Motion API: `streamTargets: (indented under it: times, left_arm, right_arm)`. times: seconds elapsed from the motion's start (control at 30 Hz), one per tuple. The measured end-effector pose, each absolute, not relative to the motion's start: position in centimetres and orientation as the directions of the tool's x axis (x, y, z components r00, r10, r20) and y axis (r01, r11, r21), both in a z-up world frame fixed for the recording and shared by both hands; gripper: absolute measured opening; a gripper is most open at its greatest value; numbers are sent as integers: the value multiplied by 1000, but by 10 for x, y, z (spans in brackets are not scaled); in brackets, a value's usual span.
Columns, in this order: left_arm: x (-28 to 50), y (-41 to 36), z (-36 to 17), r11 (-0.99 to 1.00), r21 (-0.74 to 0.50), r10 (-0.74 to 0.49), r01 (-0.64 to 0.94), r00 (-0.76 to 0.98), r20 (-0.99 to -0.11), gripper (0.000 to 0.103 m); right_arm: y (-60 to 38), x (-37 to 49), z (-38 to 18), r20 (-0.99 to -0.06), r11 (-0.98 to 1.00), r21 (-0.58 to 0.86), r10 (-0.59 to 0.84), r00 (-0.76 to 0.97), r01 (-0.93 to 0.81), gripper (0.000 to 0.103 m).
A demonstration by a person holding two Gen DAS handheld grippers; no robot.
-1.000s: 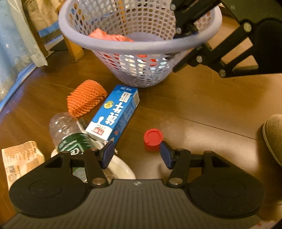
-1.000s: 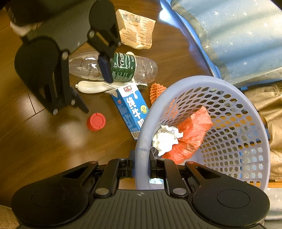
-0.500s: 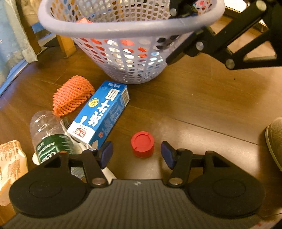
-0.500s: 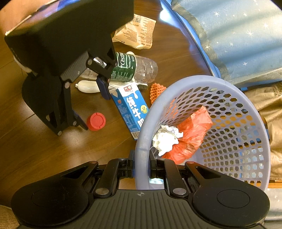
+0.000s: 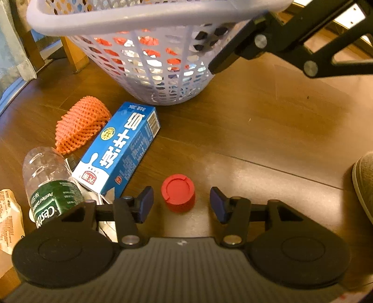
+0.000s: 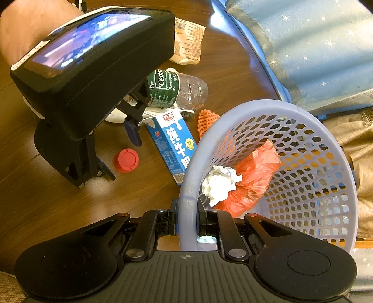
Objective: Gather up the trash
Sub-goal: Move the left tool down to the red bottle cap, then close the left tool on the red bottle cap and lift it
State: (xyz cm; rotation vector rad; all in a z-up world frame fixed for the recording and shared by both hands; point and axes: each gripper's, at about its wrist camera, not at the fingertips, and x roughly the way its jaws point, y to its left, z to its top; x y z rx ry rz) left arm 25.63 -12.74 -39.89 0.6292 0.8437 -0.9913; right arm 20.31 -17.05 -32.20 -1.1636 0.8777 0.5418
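Note:
A red bottle cap [image 5: 178, 195] [image 6: 126, 160] lies on the wood floor between the spread blue pads [image 5: 146, 204] of my left gripper [image 5: 180, 205], which is open just above it. A blue milk carton [image 5: 121, 149] [image 6: 173, 144], an orange foam net [image 5: 80, 124] [image 6: 207, 120], a clear bottle with a green label [image 5: 50, 184] [image 6: 177, 89] and a beige wrapper [image 5: 9, 221] [image 6: 187, 44] lie to the left. My right gripper [image 6: 187, 221] is shut on the rim of the lavender basket [image 6: 314, 144] [image 5: 149, 14], which is tilted and holds an orange bag [image 6: 251, 177] and crumpled white paper [image 6: 219, 184].
A white dish-like object [image 6: 116, 117] lies partly under the bottle. A grey shoe [image 5: 363, 184] is at the right edge of the left wrist view. Blue starred fabric [image 6: 314, 46] and a wooden furniture leg [image 5: 74, 53] border the floor beyond the basket.
My left gripper has come down and shifted so that the red cap now sits between its open fingers. The right gripper and basket have stayed put.

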Motion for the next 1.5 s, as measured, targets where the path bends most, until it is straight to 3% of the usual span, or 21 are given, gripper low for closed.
streamTargets:
  times: [0.17, 0.27, 0.73, 1.5]
  left_arm:
    - [257, -129, -402, 420, 85, -447, 904, 287, -847, 38]
    - [257, -129, -403, 421, 85, -441, 903, 286, -851, 26]
    - [260, -119, -381, 430, 90, -460, 898, 304, -835, 26]
    - [269, -69, -284, 477, 171, -514, 862, 431, -741, 26]
  right_arm:
    - [-171, 203, -322, -821, 329, -555, -67, 568, -764, 9]
    - [-171, 203, -322, -821, 326, -555, -64, 568, -765, 9]
    - [-171, 205, -322, -821, 331, -554, -62, 568, -764, 9]
    - [-171, 214, -322, -821, 325, -552, -48, 569, -768, 9]
